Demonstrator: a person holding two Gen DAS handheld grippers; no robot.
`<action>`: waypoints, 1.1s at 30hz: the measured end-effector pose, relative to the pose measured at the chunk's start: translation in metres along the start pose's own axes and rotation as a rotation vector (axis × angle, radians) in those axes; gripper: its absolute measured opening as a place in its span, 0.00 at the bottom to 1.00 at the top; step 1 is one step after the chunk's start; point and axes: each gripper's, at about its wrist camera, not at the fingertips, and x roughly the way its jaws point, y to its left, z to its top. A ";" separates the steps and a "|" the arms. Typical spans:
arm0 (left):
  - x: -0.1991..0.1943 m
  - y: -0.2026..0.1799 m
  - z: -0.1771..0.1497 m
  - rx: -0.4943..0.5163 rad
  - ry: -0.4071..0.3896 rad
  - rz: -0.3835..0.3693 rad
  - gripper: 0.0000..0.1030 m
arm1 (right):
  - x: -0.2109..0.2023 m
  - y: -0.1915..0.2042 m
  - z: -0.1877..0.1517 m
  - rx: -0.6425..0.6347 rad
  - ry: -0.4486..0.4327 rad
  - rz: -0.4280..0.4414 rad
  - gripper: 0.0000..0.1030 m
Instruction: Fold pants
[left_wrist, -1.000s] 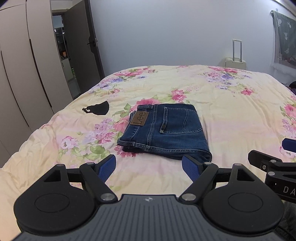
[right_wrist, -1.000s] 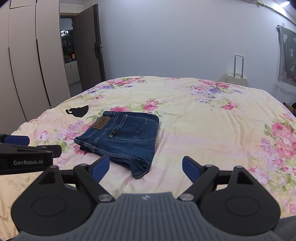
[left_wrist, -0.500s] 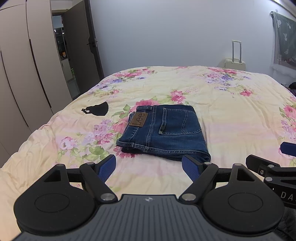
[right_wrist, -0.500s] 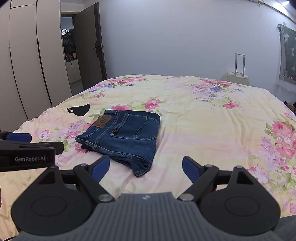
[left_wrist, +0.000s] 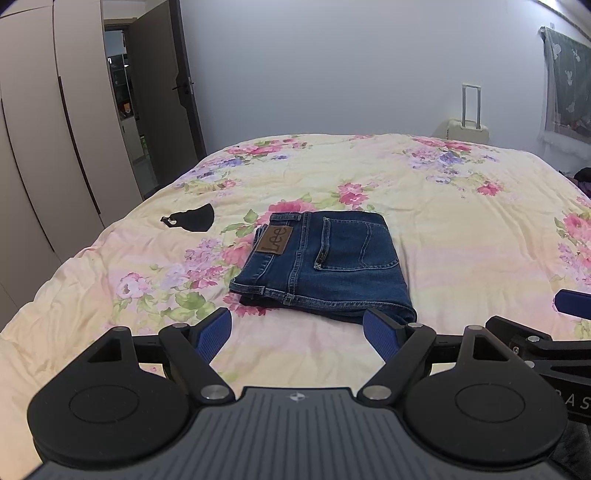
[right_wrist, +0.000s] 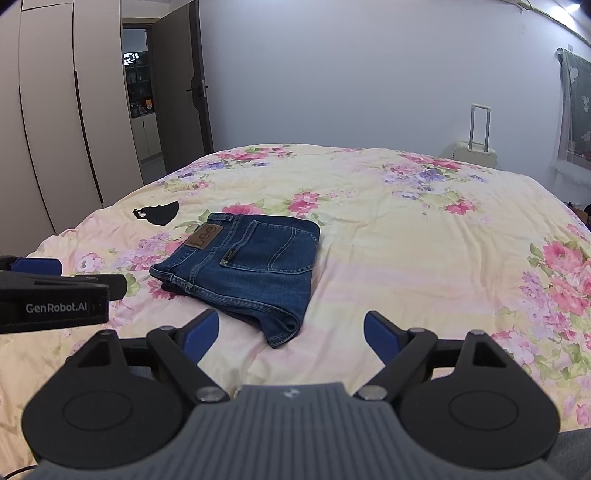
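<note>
Dark blue jeans (left_wrist: 325, 264) lie folded into a compact rectangle on the floral bedspread (left_wrist: 461, 229), brown leather patch and back pocket facing up. In the right wrist view the same jeans (right_wrist: 243, 269) sit left of centre. My left gripper (left_wrist: 297, 334) hovers open just short of the jeans' near edge, nothing between its blue pads. My right gripper (right_wrist: 291, 332) is open too, its near corner of the jeans just ahead of it. Each gripper shows at the edge of the other's view: the right gripper (left_wrist: 554, 332) and the left gripper (right_wrist: 55, 288).
A black face mask (left_wrist: 192, 219) lies on the bed left of the jeans. Wardrobe doors (left_wrist: 48, 147) and an open doorway (left_wrist: 125, 103) stand at the left. A cream suitcase (left_wrist: 467, 129) stands behind the bed, a curtain (left_wrist: 565, 92) at the right.
Both grippers have drawn back and risen slightly from the folded jeans, which lie still. Both stay open.
</note>
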 end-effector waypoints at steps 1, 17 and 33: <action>-0.001 -0.001 0.001 -0.001 -0.002 0.000 0.92 | 0.000 0.000 -0.001 0.001 0.000 -0.001 0.79; -0.005 -0.008 0.002 -0.005 -0.011 -0.004 0.92 | -0.002 -0.002 -0.001 0.006 -0.005 -0.004 0.80; -0.010 -0.010 0.005 -0.007 -0.022 -0.006 0.92 | -0.005 -0.003 0.000 0.006 -0.009 -0.005 0.79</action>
